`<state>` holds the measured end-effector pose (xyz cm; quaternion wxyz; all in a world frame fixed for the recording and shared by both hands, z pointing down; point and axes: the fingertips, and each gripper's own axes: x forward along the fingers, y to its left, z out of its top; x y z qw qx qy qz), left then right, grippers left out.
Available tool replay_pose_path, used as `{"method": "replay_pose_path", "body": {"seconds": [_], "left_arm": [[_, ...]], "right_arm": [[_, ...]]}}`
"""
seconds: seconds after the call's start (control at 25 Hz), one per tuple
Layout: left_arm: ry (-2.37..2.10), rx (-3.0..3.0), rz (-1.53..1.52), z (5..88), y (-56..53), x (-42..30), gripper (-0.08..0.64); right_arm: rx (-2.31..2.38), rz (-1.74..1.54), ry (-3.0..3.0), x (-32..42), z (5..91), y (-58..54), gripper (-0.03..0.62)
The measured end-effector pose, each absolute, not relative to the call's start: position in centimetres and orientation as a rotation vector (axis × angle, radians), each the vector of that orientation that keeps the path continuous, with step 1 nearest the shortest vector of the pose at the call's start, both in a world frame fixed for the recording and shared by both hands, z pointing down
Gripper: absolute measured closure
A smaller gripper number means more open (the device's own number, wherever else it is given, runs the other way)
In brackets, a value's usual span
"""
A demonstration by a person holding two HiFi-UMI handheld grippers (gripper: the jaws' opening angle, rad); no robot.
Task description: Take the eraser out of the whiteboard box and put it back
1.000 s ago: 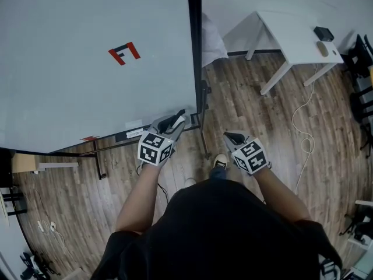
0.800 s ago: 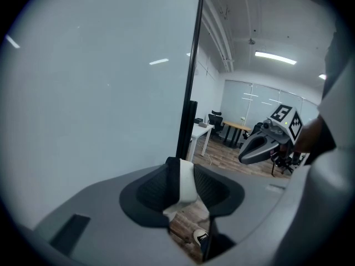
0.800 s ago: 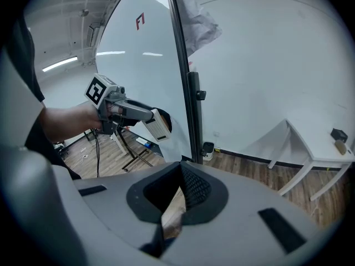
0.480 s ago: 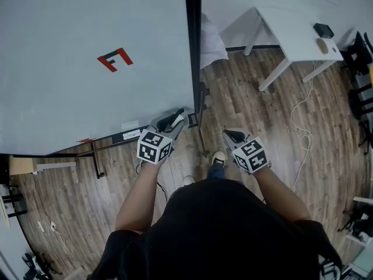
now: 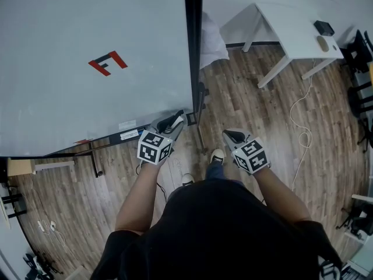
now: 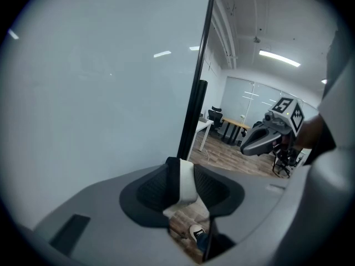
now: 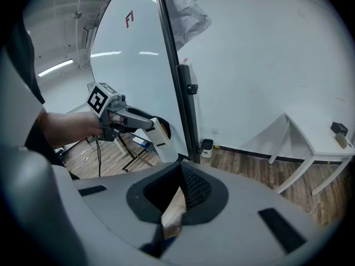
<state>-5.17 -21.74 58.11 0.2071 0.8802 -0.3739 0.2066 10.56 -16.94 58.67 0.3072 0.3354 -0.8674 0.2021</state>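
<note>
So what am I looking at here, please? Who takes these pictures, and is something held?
No robot: a person stands at a whiteboard and holds a two-jaw gripper in each hand. The head view comes from a camera on the person's head, looking down; the two gripper views come from cameras on the grippers. The left gripper is closed on a white eraser. The right gripper has its jaws together, with nothing between them. Below is a wooden floor; a white table stands at the right.
</note>
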Motion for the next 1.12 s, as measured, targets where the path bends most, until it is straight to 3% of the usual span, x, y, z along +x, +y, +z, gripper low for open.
{"method": "replay_pose_path", "body": {"seconds": [1.12], "left_arm": [[-1.023,2.361,0.684,64.8,-23.2,-4.6,0.407]], "right_arm": [[0.871,0.588,-2.246,12.5,61.2,-17.5,0.598]]}}
